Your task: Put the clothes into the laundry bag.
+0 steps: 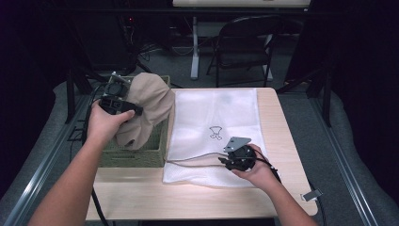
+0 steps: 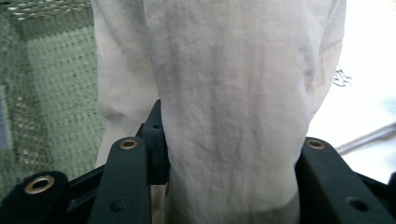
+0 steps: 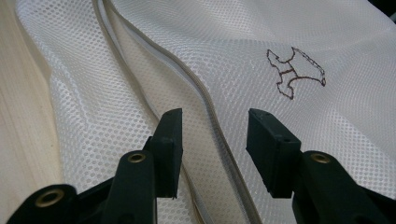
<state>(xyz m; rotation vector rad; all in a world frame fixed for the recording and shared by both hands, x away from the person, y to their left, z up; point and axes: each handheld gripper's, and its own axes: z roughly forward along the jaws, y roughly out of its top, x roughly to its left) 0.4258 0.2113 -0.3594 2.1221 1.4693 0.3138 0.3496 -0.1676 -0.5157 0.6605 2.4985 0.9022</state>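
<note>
Beige cloth (image 1: 147, 106) is gripped by the left gripper (image 1: 126, 109) and held bunched above a green woven basket (image 1: 136, 157) at the left of a wooden table (image 1: 197, 197). In the left gripper view, the cloth (image 2: 229, 116) is clamped between the two black jaws, with the basket wall (image 2: 60, 93) seen behind. A white mesh laundry bag (image 1: 214, 120) is spread flat beside the basket. The right gripper (image 1: 226, 162) is held at the bag's near edge, jaws parted around the zipper (image 3: 196, 88) without pressing it. A small animal logo (image 3: 294, 72) is printed on the mesh.
</note>
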